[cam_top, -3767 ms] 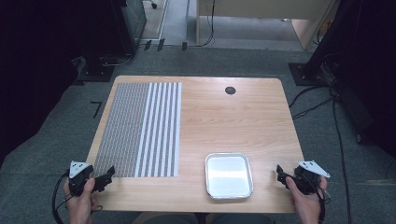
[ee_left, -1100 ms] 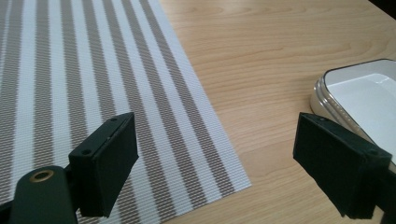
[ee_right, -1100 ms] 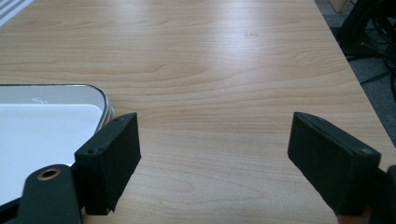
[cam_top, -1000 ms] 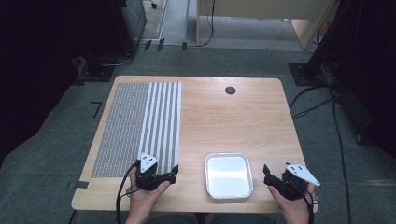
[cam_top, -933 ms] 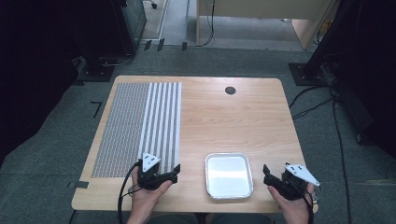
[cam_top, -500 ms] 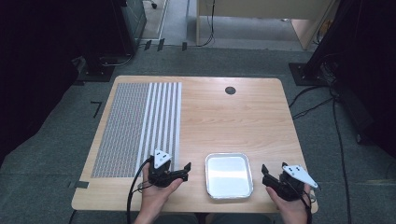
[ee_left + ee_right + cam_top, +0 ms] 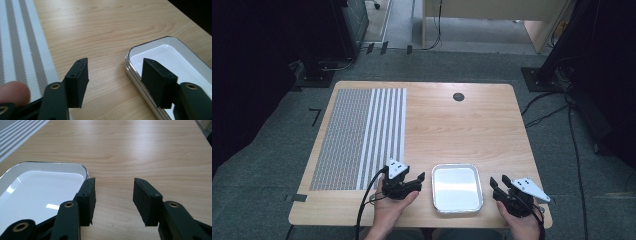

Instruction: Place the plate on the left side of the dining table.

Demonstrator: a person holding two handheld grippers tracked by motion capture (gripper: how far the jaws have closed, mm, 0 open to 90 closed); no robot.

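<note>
A shallow white tray with a metal rim (image 7: 457, 168) lies near the front edge of the wooden table (image 7: 472, 125), with nothing in it. My left gripper (image 7: 416, 179) is just left of the tray, open, nothing between its jaws. In the left gripper view (image 7: 115, 75) its right jaw hangs over the tray's rim (image 7: 136, 75). To the tray's right my right gripper (image 7: 498, 185) stands open near the table's front right corner. In the right gripper view (image 7: 113, 191) bare wood lies between the jaws, and the tray (image 7: 37, 187) sits to the left.
A grey and white striped mat (image 7: 359, 135) covers the left part of the table. A round dark cable hole (image 7: 458, 96) sits near the far edge. Cables and dark stands surround the table on the floor.
My left gripper has moved right from the table's front left corner, over the mat's lower end, to just beside the tray. My right gripper has shifted a little left toward the tray.
</note>
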